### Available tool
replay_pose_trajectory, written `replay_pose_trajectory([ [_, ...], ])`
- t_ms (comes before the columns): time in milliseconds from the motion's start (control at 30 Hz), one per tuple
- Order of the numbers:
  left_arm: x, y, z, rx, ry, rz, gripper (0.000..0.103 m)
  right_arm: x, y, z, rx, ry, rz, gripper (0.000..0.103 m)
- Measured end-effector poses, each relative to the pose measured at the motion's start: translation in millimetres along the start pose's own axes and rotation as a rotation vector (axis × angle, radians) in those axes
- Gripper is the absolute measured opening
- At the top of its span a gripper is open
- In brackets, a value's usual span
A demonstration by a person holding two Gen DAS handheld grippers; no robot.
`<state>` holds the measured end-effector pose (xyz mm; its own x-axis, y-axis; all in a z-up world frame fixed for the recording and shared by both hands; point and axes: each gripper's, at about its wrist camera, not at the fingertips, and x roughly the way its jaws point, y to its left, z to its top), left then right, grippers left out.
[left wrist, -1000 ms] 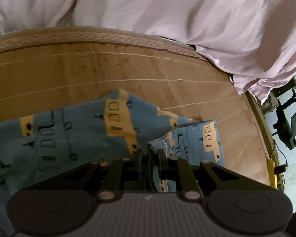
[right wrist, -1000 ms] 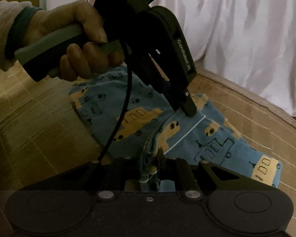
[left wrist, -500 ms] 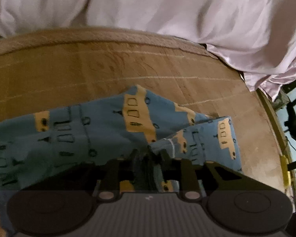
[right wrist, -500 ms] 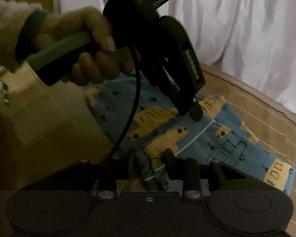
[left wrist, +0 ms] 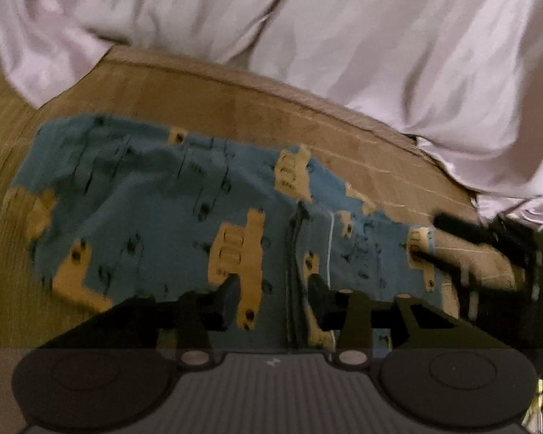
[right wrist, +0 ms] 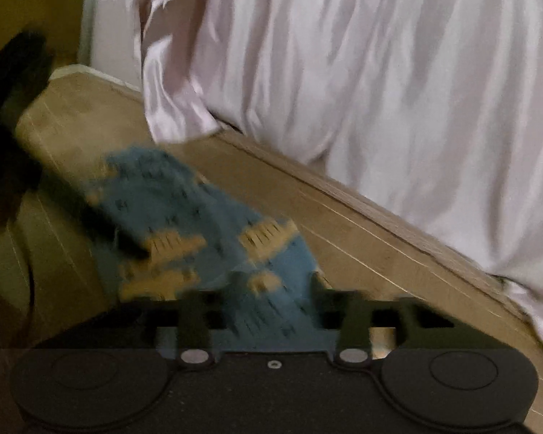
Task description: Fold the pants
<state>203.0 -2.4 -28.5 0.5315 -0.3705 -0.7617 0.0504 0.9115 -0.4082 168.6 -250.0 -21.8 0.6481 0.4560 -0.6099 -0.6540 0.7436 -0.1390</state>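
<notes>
Blue pants (left wrist: 144, 199) printed with yellow buses lie folded and flat on the brown wooden surface (left wrist: 235, 101). My left gripper (left wrist: 273, 285) hovers over their near edge, open, with a fold seam running between its fingers but nothing clamped. At the right of the left wrist view my right gripper (left wrist: 427, 238) reaches in over the pants' right end, its fingers apart. The blurred right wrist view shows the pants (right wrist: 155, 188) under my open right gripper (right wrist: 259, 296), which grips no cloth.
A pale pink draped cloth (left wrist: 344, 36) hangs along the far edge of the surface and also fills the right wrist view (right wrist: 380, 90). Bare wood (right wrist: 362, 246) lies right of the pants. The left tool's dark body (right wrist: 14, 72) fills the left edge.
Both grippers were shut on bunched pants fabric; now both are open and the cloth lies flat. Both cameras have swung, and the hand holding the left tool has left the right view.
</notes>
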Motion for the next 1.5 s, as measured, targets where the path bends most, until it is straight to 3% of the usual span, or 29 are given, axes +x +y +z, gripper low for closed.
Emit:
replay_pose_trajectory([
  [100, 3.5, -4.2, -11.3, -0.016, -0.003, 0.031, 0.036, 36.1, -2.8, 12.1, 0.065, 0.037, 0.14, 0.016],
  [200, 5.6, -3.1, -21.4, -0.008, 0.005, 0.058, 0.035, 61.5, 3.0, 13.9, 0.075, 0.081, 0.187, 0.016],
  [300, 4.1, -5.1, -27.7, 0.031, -0.014, 0.079, 0.034, 81.2, 9.3, 10.4, 0.09, 0.121, 0.191, 0.015],
  [533, 6.0, -24.9, -41.0, 0.215, -0.036, 0.157, 0.03, 86.9, 12.3, 5.9, 0.107, 0.096, 0.167, 0.015],
  [600, 3.8, -26.2, -40.4, 0.222, -0.02, 0.162, 0.031, 74.9, 14.0, 8.1, 0.122, 0.055, 0.131, 0.03],
  [667, -7.2, -17.4, -35.9, 0.172, 0.006, 0.137, 0.032, 55.2, 20.5, 8.3, 0.111, -0.009, 0.1, 0.053],
  [700, -15.7, -11.5, -33.3, 0.151, 0.003, 0.13, 0.034, 46.6, 24.3, 7.4, 0.104, -0.024, 0.088, 0.058],
  [767, -36.3, 1.7, -25.9, 0.137, -0.026, 0.153, 0.059, 32.7, 33.7, 3.8, 0.076, -0.041, 0.068, 0.074],
  [833, -57.7, 17.6, -19.2, 0.126, -0.091, 0.19, 0.068, 23.9, 45.8, -1.5, 0.032, -0.05, 0.042, 0.082],
  [900, -74.4, 37.7, -11.5, 0.098, -0.145, 0.225, 0.07, 19.7, 56.4, -4.4, 0.02, -0.05, 0.01, 0.088],
  [1000, -81.8, 76.8, -0.8, -0.028, -0.201, 0.31, 0.072, 17.6, 66.9, -7.2, 0.05, -0.049, 0.002, 0.094],
  [1133, -77.5, 114.3, 4.0, -0.18, -0.253, 0.334, 0.052, 19.5, 77.2, -7.7, 0.049, -0.033, 0.003, 0.095],
  [1167, -75.5, 120.4, 5.6, -0.202, -0.248, 0.32, 0.042, 19.5, 79.6, -8.4, 0.041, -0.027, 0.002, 0.096],
  [1200, -73.2, 124.4, 6.0, -0.214, -0.243, 0.295, 0.038, 20.5, 81.2, -8.9, 0.033, -0.019, 0.002, 0.096],
  [1300, -67.1, 138.6, 10.4, -0.285, -0.234, 0.194, 0.035, 21.1, 84.0, -9.6, 0.018, -0.005, -0.01, 0.097],
  [1367, -62.7, 138.7, 11.8, -0.279, -0.219, 0.202, 0.031, 21.6, 84.5, -9.7, 0.019, -0.001, -0.016, 0.097],
  [1433, -60.9, 136.8, 11.3, -0.25, -0.222, 0.228, 0.012, 24.0, 84.0, -10.5, 0.026, 0.01, -0.023, 0.097],
  [1500, -61.1, 133.0, 12.1, -0.213, -0.231, 0.241, 0.01, 26.6, 83.9, -13.0, 0.026, 0.027, -0.026, 0.097],
])
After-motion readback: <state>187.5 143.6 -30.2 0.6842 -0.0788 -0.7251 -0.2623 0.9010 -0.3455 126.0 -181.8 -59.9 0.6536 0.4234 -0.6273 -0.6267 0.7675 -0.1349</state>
